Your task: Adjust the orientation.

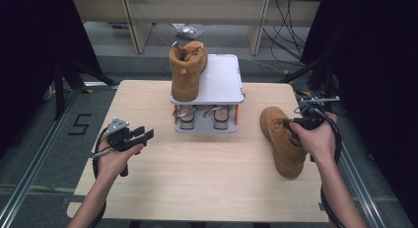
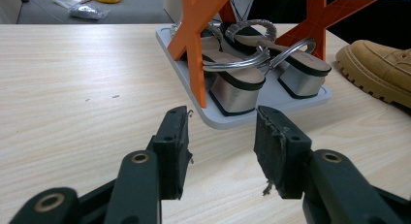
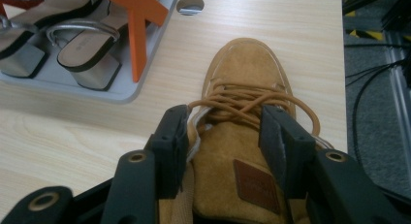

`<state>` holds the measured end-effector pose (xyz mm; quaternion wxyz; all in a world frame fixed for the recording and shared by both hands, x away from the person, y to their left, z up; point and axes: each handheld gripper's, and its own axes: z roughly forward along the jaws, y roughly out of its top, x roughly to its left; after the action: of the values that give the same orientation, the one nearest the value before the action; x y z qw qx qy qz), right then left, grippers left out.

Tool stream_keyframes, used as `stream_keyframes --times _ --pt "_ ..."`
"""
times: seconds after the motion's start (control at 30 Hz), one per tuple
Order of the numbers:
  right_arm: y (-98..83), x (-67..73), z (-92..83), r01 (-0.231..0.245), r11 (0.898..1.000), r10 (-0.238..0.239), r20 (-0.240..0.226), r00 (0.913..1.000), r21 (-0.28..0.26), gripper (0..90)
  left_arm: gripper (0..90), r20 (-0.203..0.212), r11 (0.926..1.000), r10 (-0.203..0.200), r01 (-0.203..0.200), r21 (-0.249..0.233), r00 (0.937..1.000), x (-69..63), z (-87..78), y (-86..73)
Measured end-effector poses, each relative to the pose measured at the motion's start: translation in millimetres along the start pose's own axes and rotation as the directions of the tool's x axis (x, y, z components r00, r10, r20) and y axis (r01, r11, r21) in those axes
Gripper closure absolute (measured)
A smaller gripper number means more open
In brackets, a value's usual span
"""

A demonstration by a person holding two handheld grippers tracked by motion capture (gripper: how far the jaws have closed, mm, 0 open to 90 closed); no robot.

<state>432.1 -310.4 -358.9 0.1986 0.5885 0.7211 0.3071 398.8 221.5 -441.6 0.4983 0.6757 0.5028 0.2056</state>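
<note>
At the lower left of the high view the left gripper [image 1: 140, 135] hovers over the table [image 1: 212, 178], jaws spread with nothing between them. At centre stands the shoe rack [image 1: 224, 85] with one tan boot [image 1: 187, 70] on top. At right, the right gripper [image 1: 296, 122] pinches the second boot's [image 1: 283, 144] tongue

Your right gripper [image 3: 224, 136] straddles the tan suede boot [image 3: 242, 88] at its laced tongue, jaws flanking the upper. Silver block-heel sandals [image 3: 82, 54] sit on the grey rack base [image 3: 123, 90] up left.
</note>
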Motion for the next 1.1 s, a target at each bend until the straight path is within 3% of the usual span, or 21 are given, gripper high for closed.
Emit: stream_keyframes --times 0.03,0.07,0.13,0.23,0.3,0.33,0.37,0.43,0.5,0.63,0.67,0.7,0.77,0.83,0.87,0.9,0.93,0.97,1.0,1.03,1.1 --pt "-1.0 0.9 -1.7 -0.032 0.999 0.031 0.008 0.9995 0.005 54.3 55.3 -0.001 1.0000 0.001 -0.001 0.001 1.0000 0.7 -0.2 -0.5" --pt "-1.2 -2.0 -3.4 -0.011 1.000 0.011 0.006 0.9999 0.010 54.4 55.3 -0.004 1.0000 0.000 0.000 0.002 1.0000 1.1 -0.3 -1.1" --pt "-0.2 -1.1 -6.7 -0.022 1.000 0.022 -0.006 0.9997 0.013 56.0 55.4 -0.002 1.0000 -0.005 0.005 0.001 1.0000 1.7 -0.4 -2.4" --pt "-1.6 6.3 -9.7 0.004 0.999 -0.003 -0.018 0.9998 0.042 56.1 55.4 -0.006 1.0000 -0.007 0.007 0.005 1.0000 2.0 -0.3 -3.9" --pt "-3.1 9.0 -8.3 0.056 0.997 -0.054 -0.039 0.9978 0.061 56.9 55.4 -0.003 1.0000 -0.007 0.007 0.005 1.0000 1.8 -0.2 -4.3" --pt "-4.8 16.1 -8.2 0.028 0.995 -0.024 -0.042 0.9988 0.096 57.0 55.4 -0.003 1.0000 -0.006 0.006 0.006 1.0000 1.6 -0.3 -4.4" --pt "-6.0 17.2 -5.9 0.043 0.994 -0.038 -0.048 0.9981 0.105 57.2 55.4 -0.003 1.0000 -0.004 0.004 0.007 1.0000 1.5 -0.4 -4.2" --pt "-9.0 22.4 -0.7 0.052 0.986 -0.045 -0.047 0.9979 0.157 59.4 55.4 -0.003 1.0000 -0.004 0.004 0.007 1.0000 1.5 -0.8 -3.8" --pt "-10.6 22.1 5.5 0.103 0.979 -0.094 -0.058 0.9939 0.178 67.6 55.4 -0.003 1.0000 -0.003 0.003 0.006 1.0000 1.9 -1.2 -3.4" --pt "-6.4 29.2 5.3 0.016 0.972 -0.011 -0.022 0.9997 0.236 75.9 55.3 -0.006 1.0000 -0.003 0.003 0.008 1.0000 3.2 -1.4 -4.1" --pt "-4.5 27.3 6.1 0.041 0.970 -0.035 -0.028 0.9990 0.239 77.3 55.3 -0.008 0.9999 -0.003 0.003 0.010 1.0000 3.8 -1.2 -4.5" --pt "-3.4 28.2 7.0 0.033 0.968 -0.028 -0.023 0.9994 0.247 78.1 55.4 -0.008 1.0000 -0.004 0.004 0.009 1.0000 4.4 -0.9 -5.0" --pt "-1.9 30.3 7.0 -0.009 0.970 0.014 -0.020 0.9997 0.242 78.8 55.5 -0.008 0.9999 -0.006 0.006 0.013 1.0000 5.3 0.3 -6.1" --pt "-0.1 25.2 11.5 0.021 0.978 -0.011 -0.048 0.9988 0.207 78.9 55.5 -0.009 0.9998 -0.007 0.007 0.016 0.9999 5.4 1.2 -6.9" --pt "1.5 29.4 12.4 -0.034 0.977 0.045 -0.047 0.9979 0.211 78.9 55.5 -0.008 0.9998 -0.008 0.008 0.019 0.9999 5.3 1.6 -7.1" --pt "3.2 29.8 14.6 -0.031 0.977 0.044 -0.062 0.9971 0.209 78.8 55.5 -0.009 0.9998 -0.007 0.007 0.020 0.9999 5.0 1.8 -7.3" --pt "4.8 28.9 17.7 0.002 0.980 0.011 -0.066 0.9977 0.201 78.6 55.5 -0.008 0.9997 -0.006 0.006 0.022 1.0000 4.9 1.8 -7.5" --pt "5.9 34.1 19.4 -0.030 0.976 0.045 -0.066 0.9968 0.216 78.4 55.5 -0.006 0.9998 -0.005 0.005 0.021 1.0000 5.1 1.5 -7.8" --pt "7.8 35.5 21.1 -0.016 0.976 0.030 -0.063 0.9976 0.215 77.9 55.5 -0.007 0.9998 -0.007 0.007 0.020 1.0000 5.3 1.1 -8.2" --pt "8.0 40.1 21.8 -0.043 0.972 0.058 -0.060 0.9965 0.231 77.0 55.5 -0.007 0.9998 -0.011 0.012 0.018 0.9999 5.8 0.8 -8.8" --pt "7.8 39.7 22.7 0.005 0.976 0.008 -0.058 0.9983 0.217 74.2 55.5 -0.009 0.9997 -0.016 0.016 0.019 0.9998 7.9 -0.3 -10.3"
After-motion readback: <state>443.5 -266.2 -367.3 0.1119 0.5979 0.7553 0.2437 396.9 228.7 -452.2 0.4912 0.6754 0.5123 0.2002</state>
